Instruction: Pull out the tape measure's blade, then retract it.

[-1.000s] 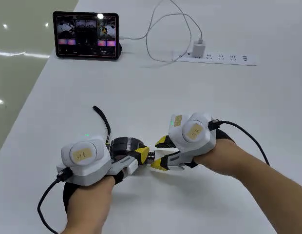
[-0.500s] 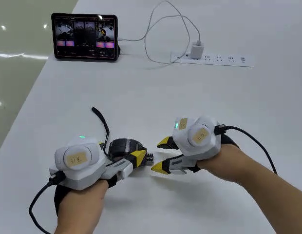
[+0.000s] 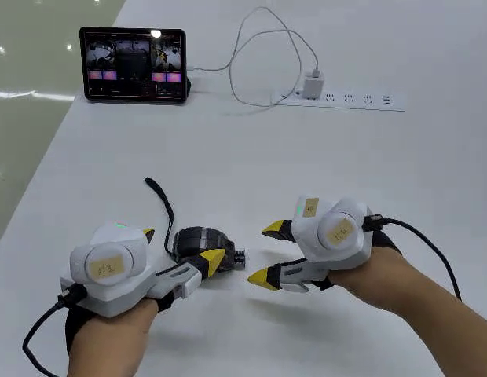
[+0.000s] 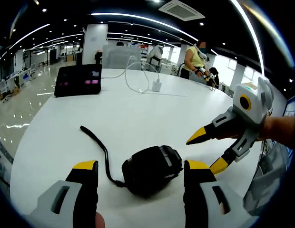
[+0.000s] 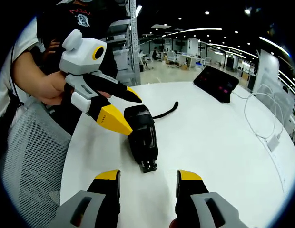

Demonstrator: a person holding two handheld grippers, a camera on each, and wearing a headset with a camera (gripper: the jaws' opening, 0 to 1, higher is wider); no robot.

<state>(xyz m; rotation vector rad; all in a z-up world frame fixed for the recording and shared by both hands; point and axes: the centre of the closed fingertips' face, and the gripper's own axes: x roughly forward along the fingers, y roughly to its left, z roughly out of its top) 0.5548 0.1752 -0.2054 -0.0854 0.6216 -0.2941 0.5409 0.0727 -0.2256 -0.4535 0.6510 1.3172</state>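
Standing at the upper left of the head view, a dark tablet (image 3: 133, 64) with a lit screen faces down the white table (image 3: 346, 181). At the lower left a hand holds the left gripper (image 3: 181, 246), its yellow-tipped jaws spread wide, one on each side of the tape measure (image 3: 198, 239). In the left gripper view that gripper (image 4: 141, 166) has the black case (image 4: 152, 168) lying on the table between its jaws with a strip of white table showing on each side, so it is not clamped. A black wrist strap (image 3: 161, 204) curls from the case toward the upper left. At the case's right end the metal end hook (image 3: 239, 255) sits right at the mouth. Just right of it, near the middle of the head view, the right gripper (image 3: 266, 253) points left at the hook, jaws parted wide and holding nothing. In the right gripper view its own tips (image 5: 149, 175) stand near the hook, with a narrow gap of table between. At the upper right a white power strip (image 3: 338, 99) carries a charger (image 3: 312, 82), whose white cable (image 3: 259, 55) loops back to the tablet
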